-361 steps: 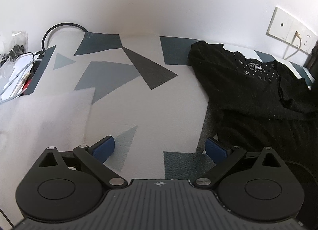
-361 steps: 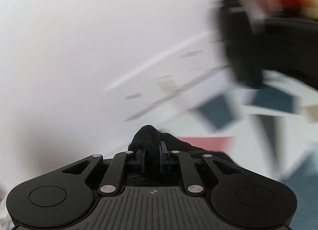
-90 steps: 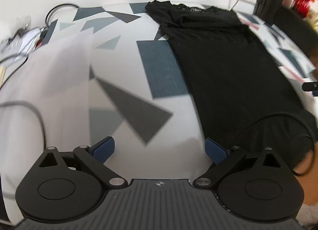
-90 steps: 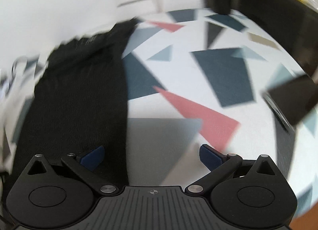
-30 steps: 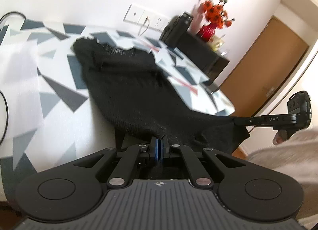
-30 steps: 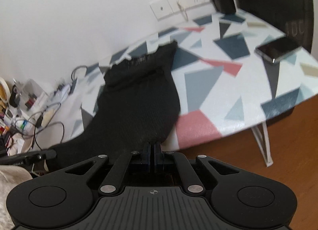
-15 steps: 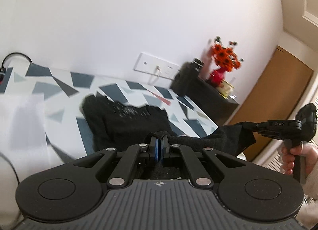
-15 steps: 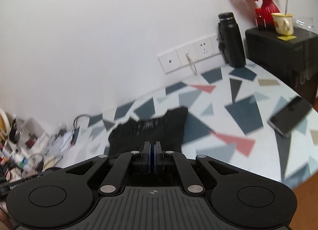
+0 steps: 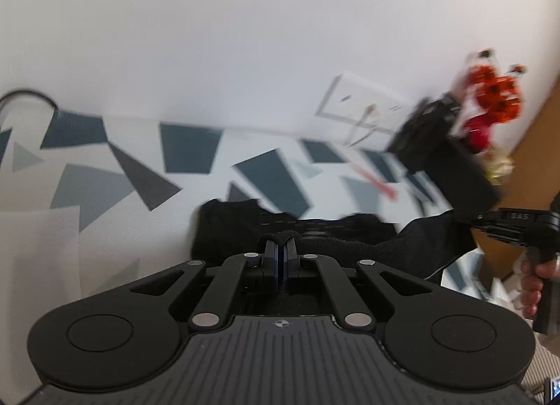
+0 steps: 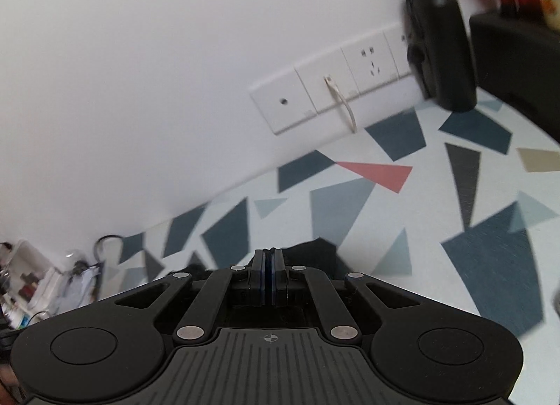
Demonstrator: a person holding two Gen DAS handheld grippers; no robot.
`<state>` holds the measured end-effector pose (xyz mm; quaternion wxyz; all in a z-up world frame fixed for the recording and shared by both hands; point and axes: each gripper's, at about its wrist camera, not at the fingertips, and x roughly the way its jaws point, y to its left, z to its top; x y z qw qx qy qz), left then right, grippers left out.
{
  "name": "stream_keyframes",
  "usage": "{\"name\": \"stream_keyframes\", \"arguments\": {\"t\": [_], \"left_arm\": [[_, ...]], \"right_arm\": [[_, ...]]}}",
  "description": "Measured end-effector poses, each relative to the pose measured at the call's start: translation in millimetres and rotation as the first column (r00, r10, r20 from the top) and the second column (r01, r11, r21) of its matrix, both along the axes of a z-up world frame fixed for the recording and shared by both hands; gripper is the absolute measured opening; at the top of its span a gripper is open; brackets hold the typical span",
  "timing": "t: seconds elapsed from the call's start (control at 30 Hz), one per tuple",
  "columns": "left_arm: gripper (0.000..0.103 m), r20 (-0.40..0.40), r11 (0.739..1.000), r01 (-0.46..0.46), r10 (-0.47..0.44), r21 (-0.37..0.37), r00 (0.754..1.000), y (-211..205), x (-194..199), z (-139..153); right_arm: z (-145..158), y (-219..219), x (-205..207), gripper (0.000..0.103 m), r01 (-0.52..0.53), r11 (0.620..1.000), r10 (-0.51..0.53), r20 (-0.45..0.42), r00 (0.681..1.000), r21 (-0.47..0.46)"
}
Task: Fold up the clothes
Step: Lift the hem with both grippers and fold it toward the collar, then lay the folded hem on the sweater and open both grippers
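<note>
A white wall (image 10: 140, 72) backs the whole scene, and against it stands the table (image 10: 350, 202), white with scattered triangles and slabs of dark blue, grey and one coral red. The black garment (image 9: 227, 226) lies on that table toward its near side, part of it flat on the patterned top and the near edge lifted up off the surface, stretched between the two tools. The left gripper (image 9: 280, 254) has its blue-padded jaws pressed together on a fold of the black cloth, which bunches over the tips. Off to the right in the left wrist view, the right gripper (image 9: 465, 217) pinches the other corner of the same edge, with the person's hand (image 9: 535, 286) wrapped round its handle; from its own camera the jaws are shut tight and a bit of black fabric shows just past them. A black box (image 10: 518, 55) sits at the far right of the table, a dark flask (image 10: 437, 41) stands just beside it by the wall, and red-orange flowers (image 9: 493, 90) rise above the box. A strip of white wall sockets (image 10: 332, 90) has a pale cable (image 10: 344, 104) plugged in. At the far left of the table lies a blurred clutter of small things (image 10: 38, 282) and a loop of dark cable (image 9: 28, 97).
</note>
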<state>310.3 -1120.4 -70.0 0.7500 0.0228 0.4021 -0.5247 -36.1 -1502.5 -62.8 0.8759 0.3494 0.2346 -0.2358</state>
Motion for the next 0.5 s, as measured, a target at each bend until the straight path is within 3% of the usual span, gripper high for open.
{"name": "stream_keyframes", "arguments": {"t": [0.17,0.23,0.27,0.3,0.33,0.43,0.5], "left_arm": [[0.004,-0.026,0.995,-0.052,0.054,0.091,0.998,-31,16,-43],[0.011,-0.019,0.989,-0.073,0.076,0.131,0.997,-38,16,-54],[0.020,-0.018,0.989,-0.075,0.078,0.130,0.997,-37,15,-54],[0.039,-0.005,0.990,-0.072,0.073,0.121,0.997,-33,13,-50],[0.057,0.016,0.991,-0.068,0.066,0.112,0.998,-28,10,-44],[0.062,0.110,0.994,-0.038,0.027,0.101,0.994,-14,-7,-22],[0.064,0.166,0.994,0.004,-0.022,0.108,0.986,-8,-22,-10]], "right_arm": [[-52,-38,45,0.003,-0.030,0.999,0.033,-0.100,0.994,0.022],[-70,-44,56,0.009,-0.053,0.999,0.053,-0.158,0.986,0.003],[-74,-46,57,0.024,-0.047,0.999,0.044,-0.176,0.983,-0.011],[-77,-47,57,0.037,-0.041,0.999,0.036,-0.190,0.981,-0.026],[-75,-47,53,0.040,-0.037,0.998,0.028,-0.175,0.984,-0.043],[-59,-32,41,0.059,-0.060,0.990,0.038,-0.165,0.986,-0.129],[-48,-13,37,0.079,-0.109,0.974,0.073,-0.181,0.981,-0.199]]}}
